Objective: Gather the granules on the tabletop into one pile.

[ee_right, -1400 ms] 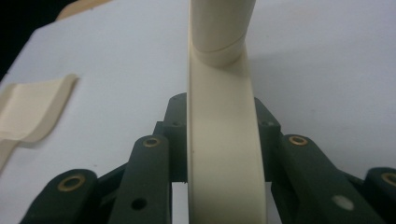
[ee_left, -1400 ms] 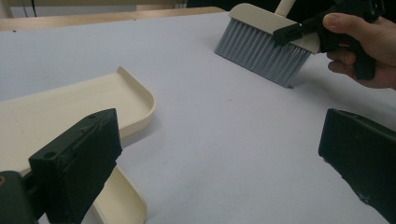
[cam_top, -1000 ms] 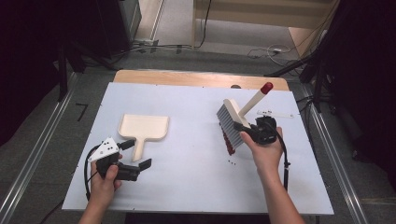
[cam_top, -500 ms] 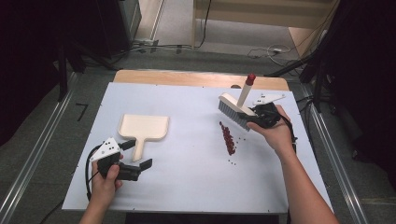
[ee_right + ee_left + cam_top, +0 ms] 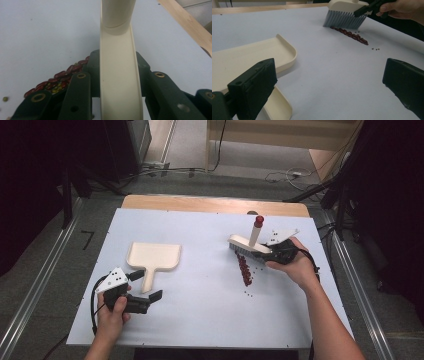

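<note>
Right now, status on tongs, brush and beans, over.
Right tongs clamped on brush, bristles at far end of bean line. Left tongs open, empty, beside dustpan. Few stray beans; path clear.

Dustpan (image 5: 152, 257) left on table (image 5: 200, 320); brush (image 5: 248, 244) right, beans (image 5: 244, 269) in front.

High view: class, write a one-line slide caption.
Right gripper clamps a brush behind a line of red beans; open left gripper waits by the dustpan.
</note>
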Motion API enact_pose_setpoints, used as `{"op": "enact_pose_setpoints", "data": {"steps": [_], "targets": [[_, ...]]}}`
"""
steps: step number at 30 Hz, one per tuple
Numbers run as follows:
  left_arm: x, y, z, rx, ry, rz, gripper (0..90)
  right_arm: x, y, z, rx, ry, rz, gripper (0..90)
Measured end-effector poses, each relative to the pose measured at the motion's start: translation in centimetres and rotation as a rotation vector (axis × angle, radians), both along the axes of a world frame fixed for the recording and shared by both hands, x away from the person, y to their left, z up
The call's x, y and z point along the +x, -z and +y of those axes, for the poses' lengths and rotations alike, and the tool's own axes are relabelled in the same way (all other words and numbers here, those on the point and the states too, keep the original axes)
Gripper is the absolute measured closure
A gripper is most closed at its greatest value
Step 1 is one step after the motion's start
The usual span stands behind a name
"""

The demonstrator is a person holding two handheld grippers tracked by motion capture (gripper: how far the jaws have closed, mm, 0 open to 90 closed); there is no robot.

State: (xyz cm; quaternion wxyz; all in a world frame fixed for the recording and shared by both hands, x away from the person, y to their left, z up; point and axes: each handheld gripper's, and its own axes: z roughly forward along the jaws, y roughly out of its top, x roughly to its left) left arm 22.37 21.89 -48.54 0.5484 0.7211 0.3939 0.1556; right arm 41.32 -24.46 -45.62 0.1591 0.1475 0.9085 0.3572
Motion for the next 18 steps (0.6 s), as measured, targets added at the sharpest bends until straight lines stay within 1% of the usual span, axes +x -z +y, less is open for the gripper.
{"op": "enact_pose_setpoints", "data": {"steps": [5,7,8,12,18], "targets": [[0.0,0.0,-0.1,0.000,-0.001,0.000,0.0,-1.0,0.1,-0.2,-0.008,-0.025,-0.003,65.3],[0.0,0.0,-0.1,0.002,-0.002,0.001,0.0,-1.5,0.2,-0.3,-0.001,-0.034,0.004,65.3],[0.0,0.0,-0.2,0.001,0.000,0.001,0.0,-1.7,0.2,-0.3,-0.002,-0.040,-0.002,65.3],[0.0,0.0,-0.2,0.003,0.002,0.002,0.0,-2.4,0.3,-0.6,0.000,-0.045,0.004,65.3],[0.0,0.0,-0.3,0.004,0.005,0.002,0.0,-3.5,0.3,-0.6,-0.006,-0.068,0.002,65.3]]}}
